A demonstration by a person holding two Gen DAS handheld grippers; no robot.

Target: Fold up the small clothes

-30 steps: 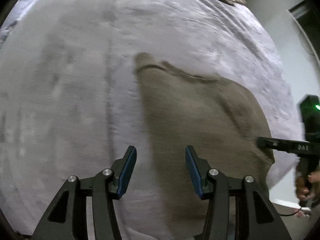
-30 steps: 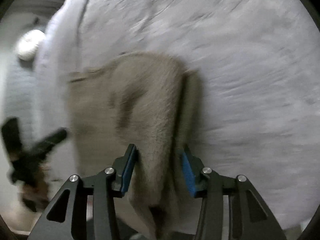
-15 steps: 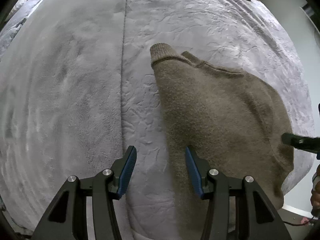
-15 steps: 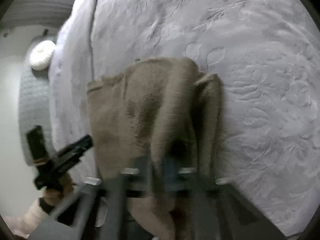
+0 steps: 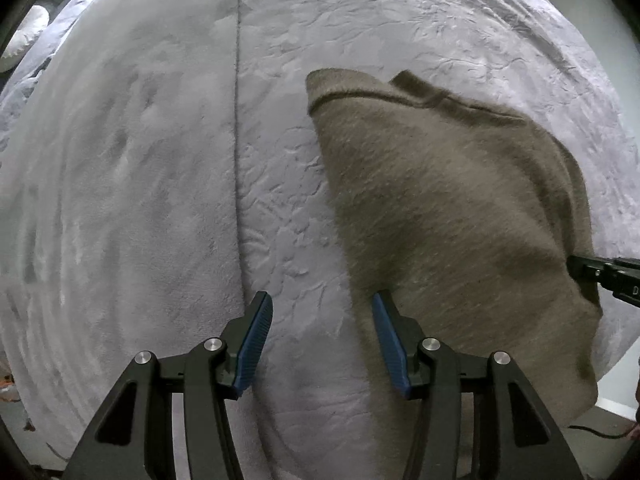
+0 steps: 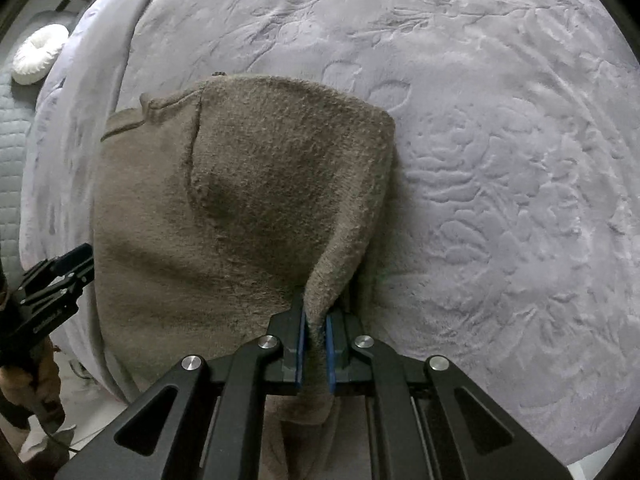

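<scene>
The right hand-held gripper [image 6: 315,344] pinches a raised ridge of the brown knit garment [image 6: 240,200], which lies on the grey bed blanket [image 6: 500,160]. The left hand-held gripper [image 5: 322,334], spread, straddles the garment's near edge without gripping it. It should pinch that edge firmly, so both sides lift evenly for a straight fold.

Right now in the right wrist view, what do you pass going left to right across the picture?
White ring-shaped cushion at the far left, then the other black claw, open, then the fuzzy brown knit garment with this claw shut on its fold, then bare grey embossed plush blanket.
</scene>
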